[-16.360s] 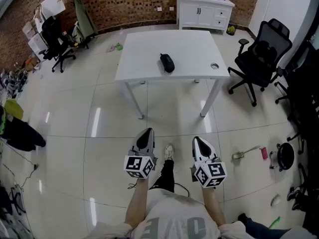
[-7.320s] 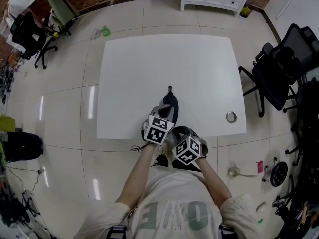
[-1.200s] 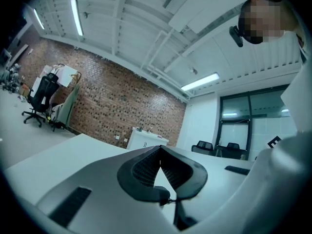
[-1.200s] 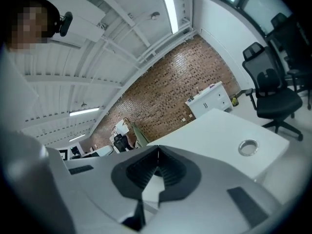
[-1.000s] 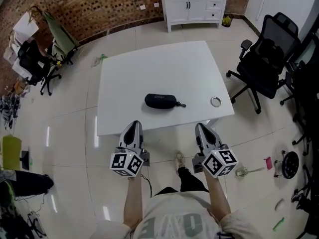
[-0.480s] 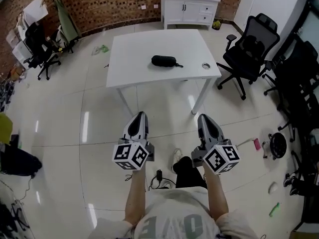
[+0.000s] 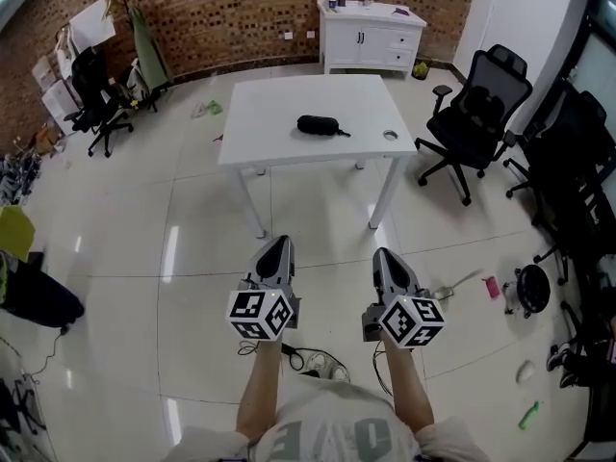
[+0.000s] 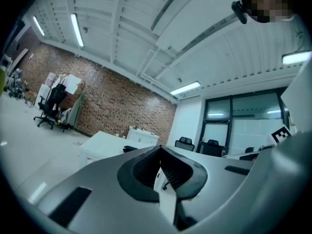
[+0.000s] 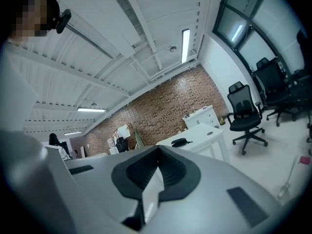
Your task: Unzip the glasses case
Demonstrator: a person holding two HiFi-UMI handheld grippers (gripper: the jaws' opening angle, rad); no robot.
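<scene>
- White table (image 7: 279, 114) mid-room on pale tiled floor (image 7: 144, 258); round grommet hole (image 7: 390, 135) nr its front right corner.
- White cabinet (image 7: 372, 35) w/ doors & drawers, against brick wall (image 7: 231, 12) behind table; small items on top, too small to ID.
- Black office chair (image 7: 478, 114) right of table, apart from it; more dark chairs at far right edge.
- Black chair (image 7: 93, 92) far left nr wall, w/ a green hanging thing (image 7: 146, 41) beside it.
- Green scrap (image 7: 209, 109) on floor, just left of table.
- Pink obj (image 7: 493, 288) & black round obj (image 7: 529, 290) on floor at right, near each other.
- Dark bundle (image 7: 37, 299) on floor at left edge.
</scene>
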